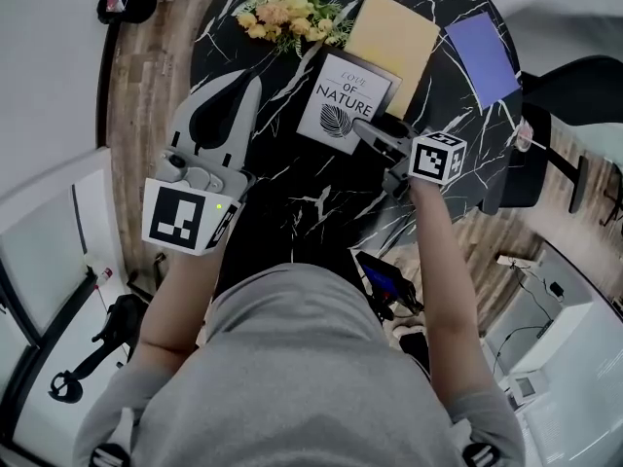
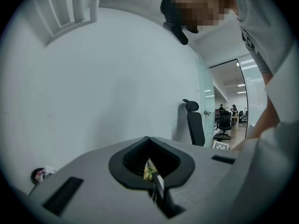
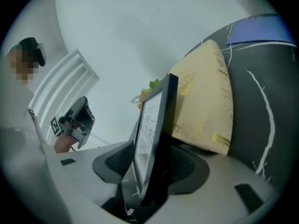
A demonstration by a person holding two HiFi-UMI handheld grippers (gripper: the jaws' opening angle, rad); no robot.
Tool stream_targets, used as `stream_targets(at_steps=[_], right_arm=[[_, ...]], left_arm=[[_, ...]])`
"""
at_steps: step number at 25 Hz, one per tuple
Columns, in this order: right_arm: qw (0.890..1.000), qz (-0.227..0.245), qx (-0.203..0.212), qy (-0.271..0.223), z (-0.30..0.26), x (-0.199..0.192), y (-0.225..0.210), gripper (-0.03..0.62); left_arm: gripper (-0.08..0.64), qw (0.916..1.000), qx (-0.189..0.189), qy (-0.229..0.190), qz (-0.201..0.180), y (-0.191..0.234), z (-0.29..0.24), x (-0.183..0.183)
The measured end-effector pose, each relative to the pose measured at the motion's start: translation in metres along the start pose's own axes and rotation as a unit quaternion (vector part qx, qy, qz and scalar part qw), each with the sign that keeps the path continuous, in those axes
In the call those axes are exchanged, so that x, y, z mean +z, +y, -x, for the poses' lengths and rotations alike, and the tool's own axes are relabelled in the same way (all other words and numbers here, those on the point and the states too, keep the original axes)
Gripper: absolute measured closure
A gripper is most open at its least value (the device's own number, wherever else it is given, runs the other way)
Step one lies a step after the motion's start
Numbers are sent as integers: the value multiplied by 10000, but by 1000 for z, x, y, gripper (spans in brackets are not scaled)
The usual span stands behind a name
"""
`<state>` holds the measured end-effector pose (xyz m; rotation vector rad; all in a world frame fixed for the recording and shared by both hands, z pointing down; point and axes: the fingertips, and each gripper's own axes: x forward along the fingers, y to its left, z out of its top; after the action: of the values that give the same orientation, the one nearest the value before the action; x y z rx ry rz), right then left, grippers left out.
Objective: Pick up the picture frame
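Observation:
The picture frame [image 1: 346, 100], black-edged with a white "Nature" print, lies on the round black marble table [image 1: 292, 197]. My right gripper [image 1: 368, 130] reaches in at the frame's near right corner. In the right gripper view the frame's edge [image 3: 152, 125] stands between the two dark pads with a gap on each side, so the jaws are open around it. My left gripper [image 1: 248, 86] hovers over the table's left part, to the left of the frame, with its jaws together and nothing in them. In the left gripper view only a thin slit shows between them [image 2: 152, 167].
A bunch of yellow flowers [image 1: 287, 8] lies at the table's far edge. A tan envelope [image 1: 394, 37] sits just behind the frame, partly under it, and a blue sheet [image 1: 482, 56] lies to its right. A black office chair [image 1: 574, 95] stands right of the table.

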<state>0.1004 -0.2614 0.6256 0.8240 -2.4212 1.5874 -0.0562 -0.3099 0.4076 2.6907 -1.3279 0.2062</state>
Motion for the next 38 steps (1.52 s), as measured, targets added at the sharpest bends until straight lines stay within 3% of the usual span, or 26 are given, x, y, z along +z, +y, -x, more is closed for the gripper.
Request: stream_targets(at_steps=[10,12,15,18,21,26,32,38], right_arm=[[9917,-1108,618,-216,-16,9,5,381],[9905,-1183,646,-282,-17,9,5,431],[9932,-985,544,-307,-14,7,1,514],[9923,-919,716,-425,-10,10,8,545],[9907,-871,871,-570,-7,16,15,552],[9947,-465,760,-508,0,19,19,555],[9889,-572,1174,-713,9,28,37,556],[9896,-311,1174,-771,22,40,53,556]], left_arm=[[554,10000,52,49,26,2,9,-6],[554,10000,46,46,25,1,10,-6],[554,10000,53,54,26,1,13,-6],[554,10000,61,53,18,3,16,-6],[553,10000,73,47,5,4,18,-5],[554,10000,49,3,-27,1,20,-1],[554,10000,41,-41,-60,-1,23,5],[554,9998,18,-162,-139,-5,27,16]])
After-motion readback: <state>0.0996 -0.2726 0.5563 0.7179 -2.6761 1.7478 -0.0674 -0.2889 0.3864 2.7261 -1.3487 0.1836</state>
